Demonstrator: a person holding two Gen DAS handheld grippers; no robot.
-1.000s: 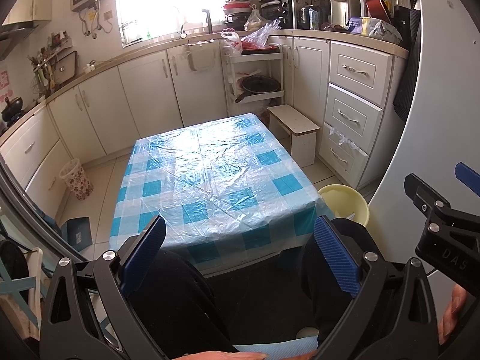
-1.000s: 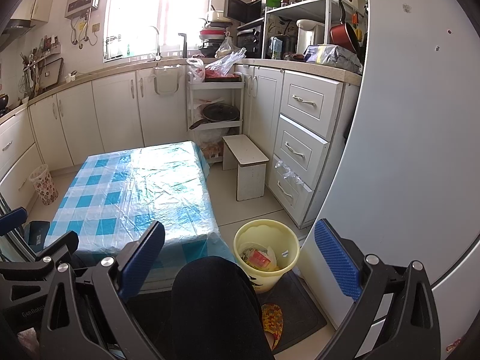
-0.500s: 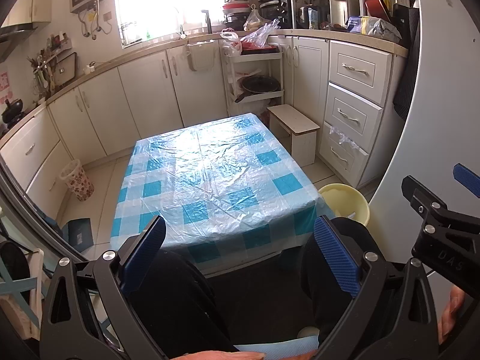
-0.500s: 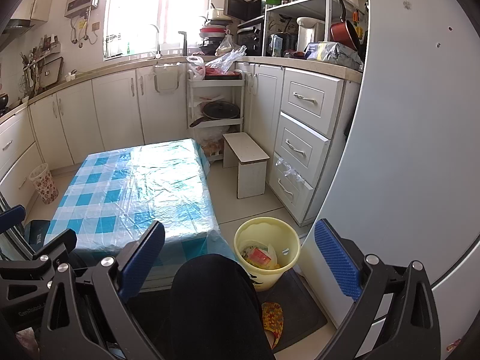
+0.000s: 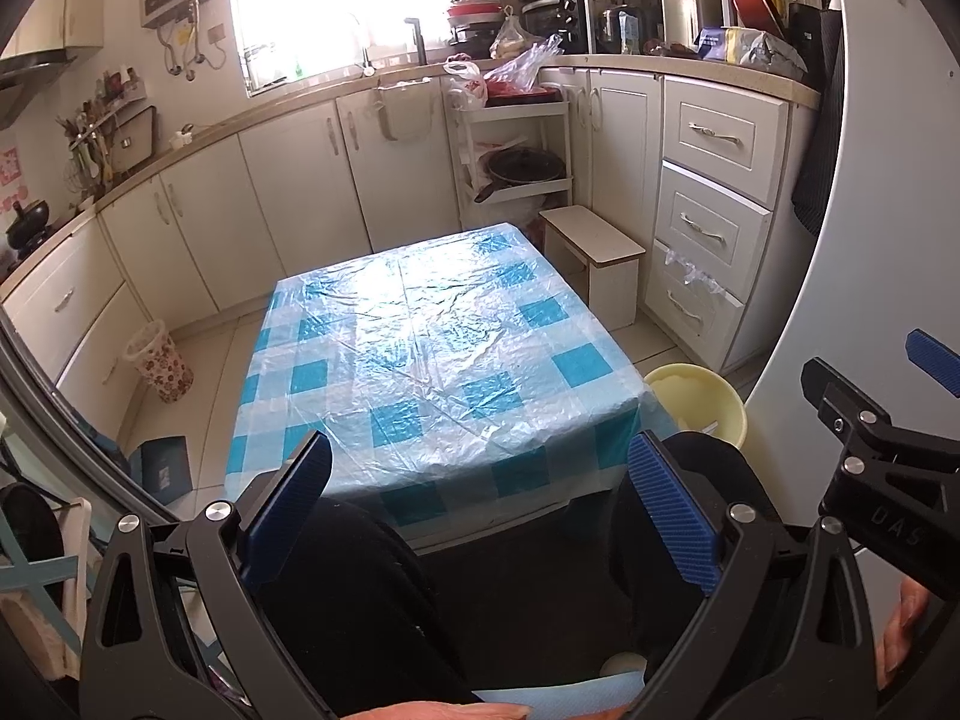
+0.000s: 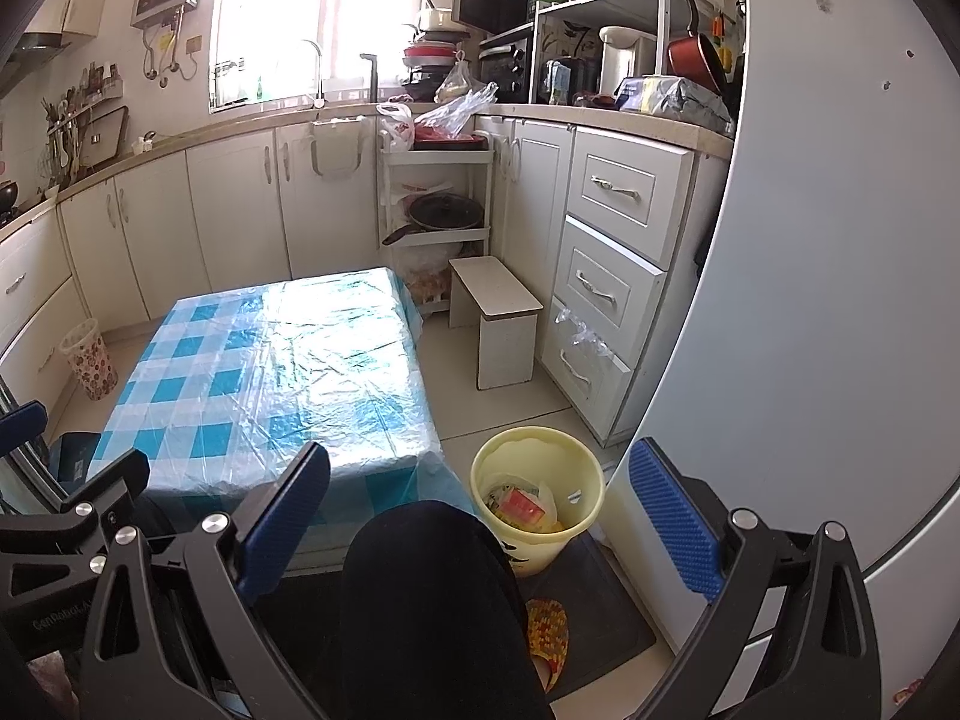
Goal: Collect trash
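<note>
Both tools are wide open and hold nothing. The left tool point(image 5: 480, 516) hangs over the person's knees, low down, with its blue pads far apart. Just past it is the worktop point(image 5: 432, 354), a low table under a blue and white checked cloth with shiny clear plastic on top. Nothing lies on it.

The right tool point(image 6: 477, 525) is open the same way, above one dark knee point(image 6: 432, 594). Right in front of it, between its pads and a bit further out, stands the yellow bin point(image 6: 537, 495) on the floor. The bin sits just beside the near right corner of the worktop. Inside it is the trash point(image 6: 522, 504): crumpled wrappers, one red and some white. A small white stool point(image 6: 498, 318) stands further off, near the drawers point(image 6: 612, 276).
</note>
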